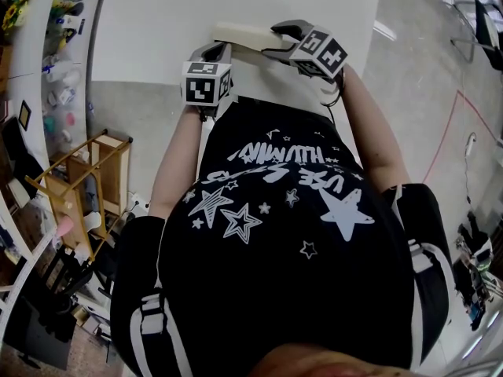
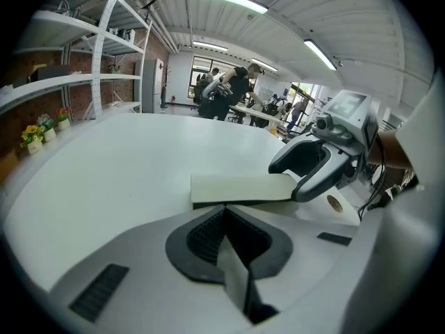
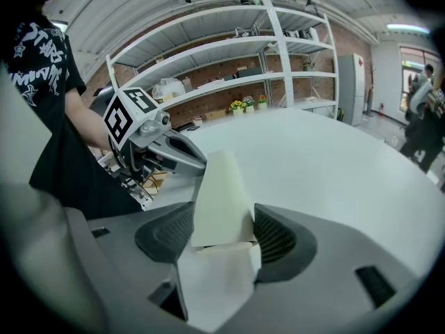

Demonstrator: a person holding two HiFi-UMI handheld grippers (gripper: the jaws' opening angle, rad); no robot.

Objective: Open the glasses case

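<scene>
My right claw (image 3: 222, 221) clamps the cream rectangular glasses case (image 1: 240, 36) at 12 o'clock; my closed left claw (image 2: 224, 213) may slip, tipping it off the white desk (image 1: 157, 22).

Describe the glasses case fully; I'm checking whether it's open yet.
The glasses case is cream, matte and flat-topped, lying at the near edge of the white table. A dark line runs under its top panel; it looks closed. The right gripper clamps one end; the shut tips of the left gripper meet its long side.
</scene>
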